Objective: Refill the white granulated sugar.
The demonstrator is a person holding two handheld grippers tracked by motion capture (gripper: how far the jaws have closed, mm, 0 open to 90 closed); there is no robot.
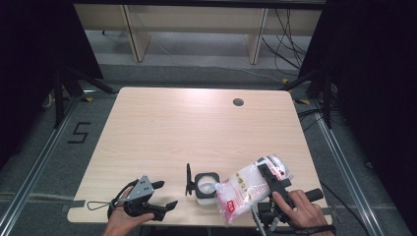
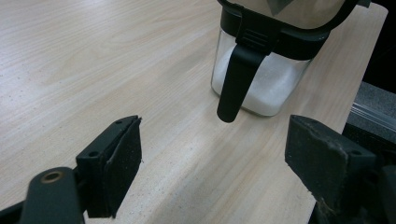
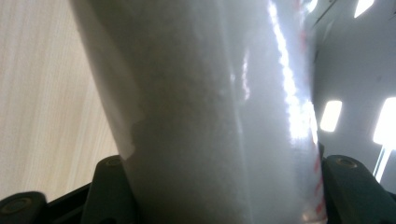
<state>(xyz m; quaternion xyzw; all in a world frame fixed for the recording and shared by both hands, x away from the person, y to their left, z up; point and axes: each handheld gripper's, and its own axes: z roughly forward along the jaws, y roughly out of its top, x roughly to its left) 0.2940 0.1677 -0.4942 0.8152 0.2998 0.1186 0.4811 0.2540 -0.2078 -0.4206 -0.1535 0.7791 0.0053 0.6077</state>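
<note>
**Clearly a pour in hand: bag tipped at the jar's mouth**

The right gripper (image 1: 269, 183) holds a plastic bag of white granules (image 1: 244, 187) — in the right gripper view the jaws stand either side of the bag (image 3: 201, 116) with its film pressed between them, so this is a firm mid-width grip on the bag's body. From the high view the bag's long axis runs slanted, from its upper end near the right gripper down and to the left, and its lower corner hangs just beside the jar (image 1: 206, 186), close to the open mouth. Whether the bag's opening is truly over the mouth I cannot tell.

The jar stands upright near the table's (image 1: 196, 128) front edge, between the two hands, its black lid (image 1: 188, 179) swung up on the left side. The left gripper view shows white grains already inside the glass (image 2: 275, 86) and a black latch (image 2: 236, 81) hanging down the front.

The left gripper (image 1: 160, 195) rests on the table to the jar's left, its jaws wide and empty, pointing toward the jar but apart from it.

So the move turns on the right hand — the jar lies down-left of that claw, along the bag's own axis. A little more tilt should send grains in; a sideways drift would likely spill them onto the table.
</note>
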